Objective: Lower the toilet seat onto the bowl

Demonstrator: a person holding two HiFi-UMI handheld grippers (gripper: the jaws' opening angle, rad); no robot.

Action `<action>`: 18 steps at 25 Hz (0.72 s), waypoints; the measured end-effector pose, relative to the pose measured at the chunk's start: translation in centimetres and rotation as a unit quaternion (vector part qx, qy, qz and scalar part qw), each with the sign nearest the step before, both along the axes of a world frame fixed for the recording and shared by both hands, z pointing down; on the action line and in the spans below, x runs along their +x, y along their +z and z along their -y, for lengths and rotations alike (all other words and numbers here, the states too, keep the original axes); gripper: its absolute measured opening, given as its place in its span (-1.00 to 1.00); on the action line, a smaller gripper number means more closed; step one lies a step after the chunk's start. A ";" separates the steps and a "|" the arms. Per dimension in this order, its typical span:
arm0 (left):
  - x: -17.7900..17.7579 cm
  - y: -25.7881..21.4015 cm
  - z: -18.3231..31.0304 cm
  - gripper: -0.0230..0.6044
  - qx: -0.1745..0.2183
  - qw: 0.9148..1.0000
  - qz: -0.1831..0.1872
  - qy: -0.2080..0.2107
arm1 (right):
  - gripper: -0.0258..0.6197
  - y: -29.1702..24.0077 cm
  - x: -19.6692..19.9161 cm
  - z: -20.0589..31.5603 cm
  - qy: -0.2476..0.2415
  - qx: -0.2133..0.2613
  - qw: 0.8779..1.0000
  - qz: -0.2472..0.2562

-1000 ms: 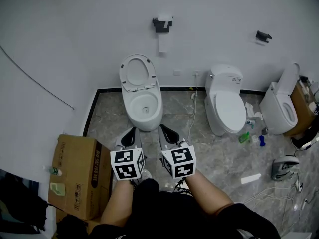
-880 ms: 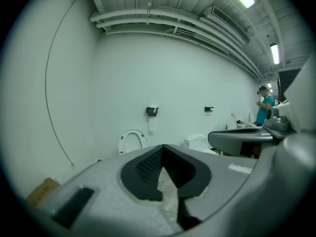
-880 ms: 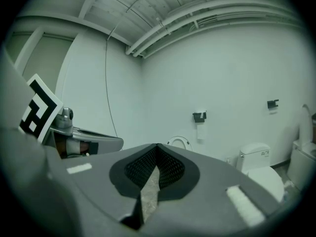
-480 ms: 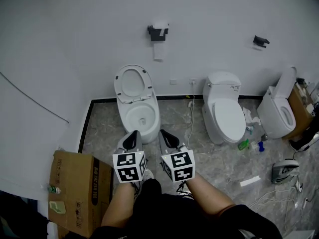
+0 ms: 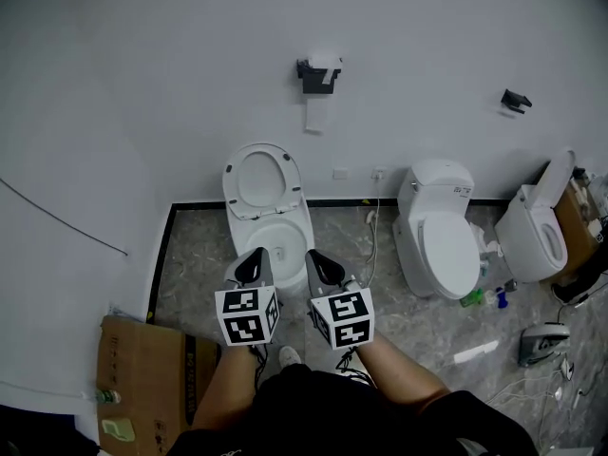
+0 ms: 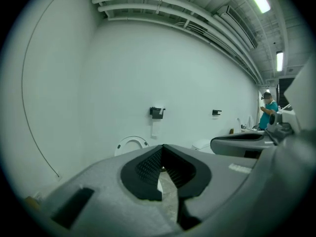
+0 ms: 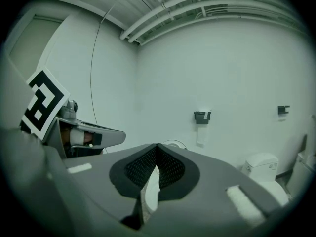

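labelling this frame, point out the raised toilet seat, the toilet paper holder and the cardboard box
raised toilet seat (image 5: 231,180), head view, left side of its ring
toilet paper holder (image 5: 318,77), head view, black bracket
cardboard box (image 5: 142,369), head view, top face

I take the closed-lid toilet (image 5: 443,234) as landmark. Up the wall to its left I see a black paper holder (image 5: 320,72) with a sheet hanging. A black wall bracket (image 5: 516,100) sits above and to its right. Just right of it stands another toilet (image 5: 534,228), lid raised. A green bottle (image 5: 470,297) lies at its foot. Cardboard box (image 5: 142,373) lies far left, on the floor.
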State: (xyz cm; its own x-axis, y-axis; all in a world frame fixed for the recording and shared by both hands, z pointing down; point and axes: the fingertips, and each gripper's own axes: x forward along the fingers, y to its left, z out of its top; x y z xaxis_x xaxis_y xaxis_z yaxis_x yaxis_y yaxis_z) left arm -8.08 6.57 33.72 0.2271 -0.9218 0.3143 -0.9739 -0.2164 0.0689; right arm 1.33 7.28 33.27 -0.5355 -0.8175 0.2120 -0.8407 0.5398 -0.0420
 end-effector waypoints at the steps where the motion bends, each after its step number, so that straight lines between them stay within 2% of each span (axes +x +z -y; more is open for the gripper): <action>1: -0.7 0.0 1.1 -0.90 -0.001 1.000 -0.002 0.000 | -0.89 0.0 -0.6 1.0 0.001 0.000 1.000 -0.002; 10: -5.5 0.3 8.7 -0.90 -0.006 1.000 -0.008 0.014 | -0.89 0.0 -5.1 8.4 0.018 -0.002 1.000 -0.010; 18: -8.1 1.9 11.9 -0.90 -0.021 0.999 -0.028 0.026 | -0.89 1.0 -7.5 11.3 0.031 -0.012 0.999 -0.024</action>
State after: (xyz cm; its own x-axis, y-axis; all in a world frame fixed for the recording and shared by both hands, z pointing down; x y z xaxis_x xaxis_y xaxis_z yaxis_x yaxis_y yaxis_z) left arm -16.21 -5.32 35.60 0.2918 -0.8945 0.3387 -0.9560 -0.2615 0.1332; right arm -6.18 -3.99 34.24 -0.4721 -0.8435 0.2560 -0.8742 0.4853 -0.0130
